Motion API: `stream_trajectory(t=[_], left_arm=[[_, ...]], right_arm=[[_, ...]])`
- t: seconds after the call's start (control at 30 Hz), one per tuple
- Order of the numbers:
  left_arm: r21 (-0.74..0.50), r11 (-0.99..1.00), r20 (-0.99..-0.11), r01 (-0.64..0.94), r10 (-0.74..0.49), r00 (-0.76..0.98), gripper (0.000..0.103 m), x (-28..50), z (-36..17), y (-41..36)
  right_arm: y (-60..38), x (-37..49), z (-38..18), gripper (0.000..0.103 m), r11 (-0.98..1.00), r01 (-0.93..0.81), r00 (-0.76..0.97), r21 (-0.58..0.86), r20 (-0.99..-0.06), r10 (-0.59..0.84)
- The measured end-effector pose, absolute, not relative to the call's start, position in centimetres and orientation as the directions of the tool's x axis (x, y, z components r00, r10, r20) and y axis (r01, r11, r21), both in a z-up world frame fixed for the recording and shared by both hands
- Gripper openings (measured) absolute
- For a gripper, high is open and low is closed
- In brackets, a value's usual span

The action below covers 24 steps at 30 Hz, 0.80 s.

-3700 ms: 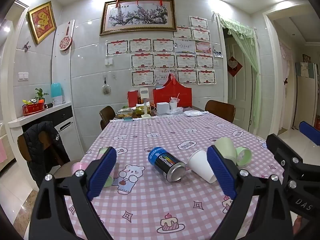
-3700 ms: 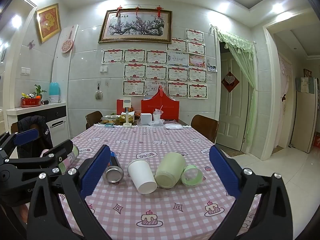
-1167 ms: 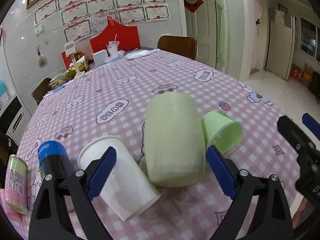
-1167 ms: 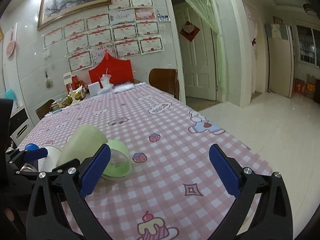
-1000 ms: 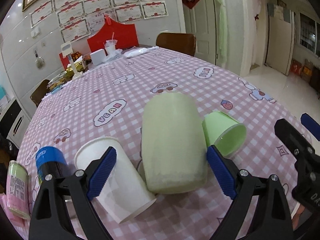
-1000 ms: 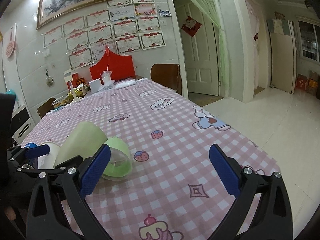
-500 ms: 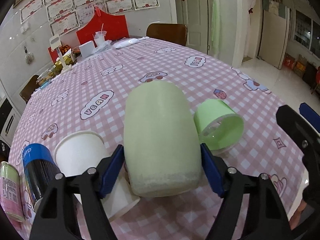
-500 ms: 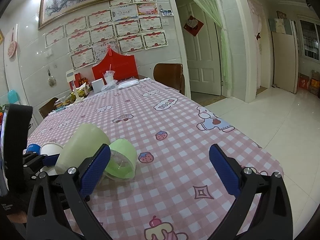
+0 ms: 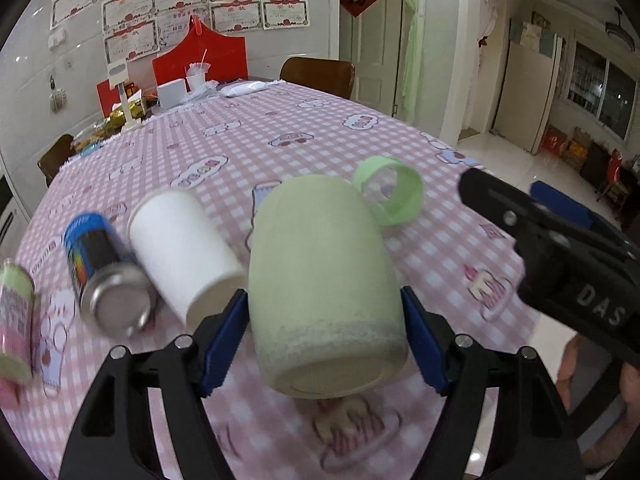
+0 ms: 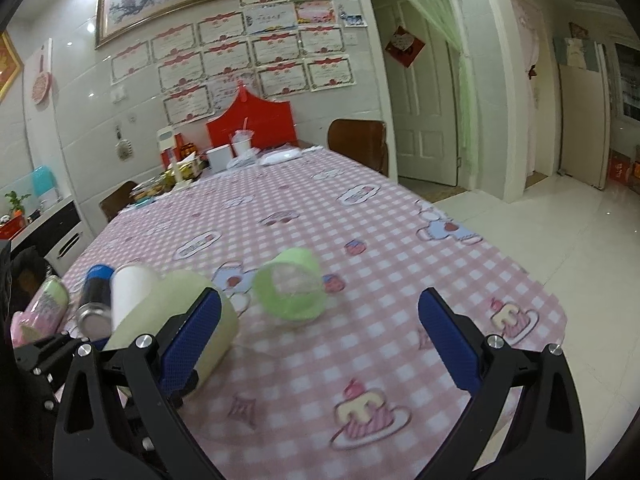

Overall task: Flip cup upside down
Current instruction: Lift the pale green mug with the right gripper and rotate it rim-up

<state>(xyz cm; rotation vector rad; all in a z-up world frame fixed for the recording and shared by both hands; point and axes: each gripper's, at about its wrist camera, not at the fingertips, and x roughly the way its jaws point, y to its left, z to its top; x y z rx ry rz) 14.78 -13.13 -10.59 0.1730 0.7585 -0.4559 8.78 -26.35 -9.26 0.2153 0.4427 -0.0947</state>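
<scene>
Cup: the pale green cup (image 9: 324,276) is matte, barrel-shaped, with a paler, rougher band near its flat base; the base faces the left wrist camera at lower centre of the frame and the far end points away, so its mouth is out of sight.
Cup position: it lies roughly on its side, low over the pink checked table (image 9: 280,136); whether it touches the cloth cannot be told.
Left gripper: the left gripper (image 9: 324,336) has its blue fingers (image 9: 224,336) pressed on both sides of the cup close to the base, clamped on it.
Right gripper: the right gripper (image 10: 318,340) sits at the lower part of its own frame, fingers (image 10: 450,340) wide apart with nothing between them, over bare tablecloth.
Neighbours: a white paper cup (image 9: 184,248) lies just left of the green cup, then a blue-labelled can (image 9: 104,276); a small bright green cup (image 9: 394,188) lies on its side just beyond, upper right of centre.
Sharpness: the near tablecloth is blurred.
</scene>
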Motion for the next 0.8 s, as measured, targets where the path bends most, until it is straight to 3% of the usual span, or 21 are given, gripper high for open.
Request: stream_trajectory(t=[0.5,0.8], left_arm=[[-0.175,0.871,-0.676,0.459,-0.446,0.586,0.074,11.3,-11.7,-8.8],[-0.230,0.858,-0.639,0.459,-0.489,0.594,0.074,10.4,-11.1,-7.2]], right_arm=[[-22.2,8.7,-10.3,0.095,0.950,0.013,0.814,0.312,-0.556,0.171],[-21.3,10.5,-11.2,0.095,0.866,-0.034,0.702,0.499,-0.605,0.377]])
